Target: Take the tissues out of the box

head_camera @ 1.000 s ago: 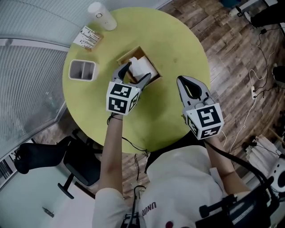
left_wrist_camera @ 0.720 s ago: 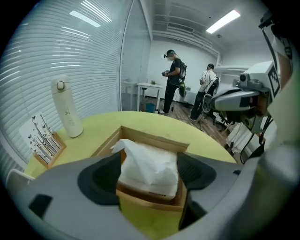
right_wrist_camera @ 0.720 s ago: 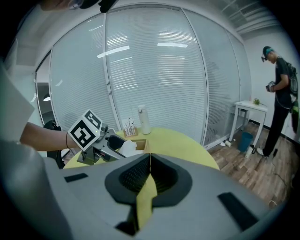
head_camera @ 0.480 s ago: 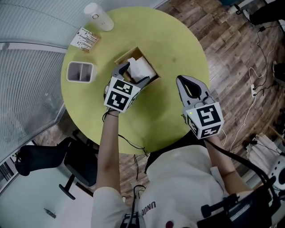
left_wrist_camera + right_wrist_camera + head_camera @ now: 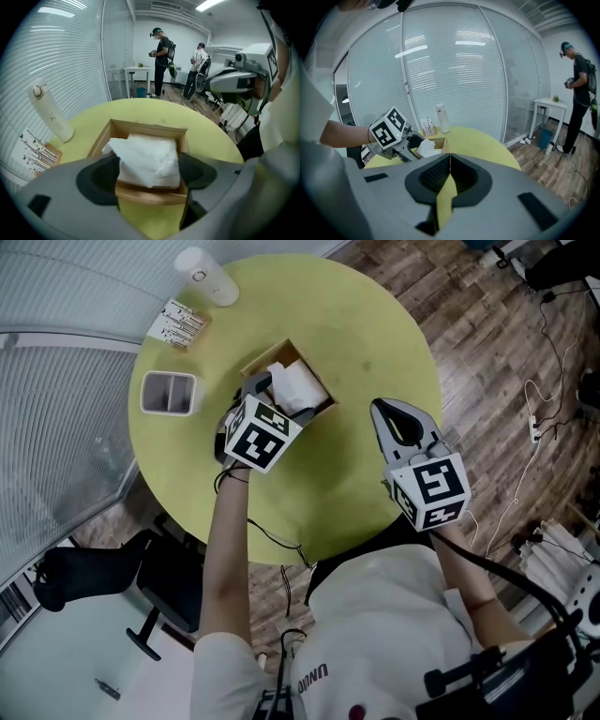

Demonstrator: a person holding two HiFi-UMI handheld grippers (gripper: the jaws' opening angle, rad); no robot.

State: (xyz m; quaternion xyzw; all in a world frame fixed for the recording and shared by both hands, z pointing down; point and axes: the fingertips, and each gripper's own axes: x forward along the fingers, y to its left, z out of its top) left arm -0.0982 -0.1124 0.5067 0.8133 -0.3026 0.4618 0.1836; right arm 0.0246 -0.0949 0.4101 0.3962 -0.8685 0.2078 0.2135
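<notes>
An open cardboard box stands near the middle of the round yellow-green table, with a white wad of tissues sticking up out of it. My left gripper reaches over the box's near side. In the left gripper view its jaws are opening and stand on either side of the tissues, above the box's near wall; I see no squeeze on the wad. My right gripper hovers over the table's right part, shut and empty, its tips meeting.
A white bottle and a small rack of cards stand at the table's far left edge. A white two-part container sits left of the box. A black office chair is below the table's near left; two people stand far off.
My left gripper has moved forward over the box and tipped down, so its jaws now straddle the tissues. The right gripper has stayed where it was.
</notes>
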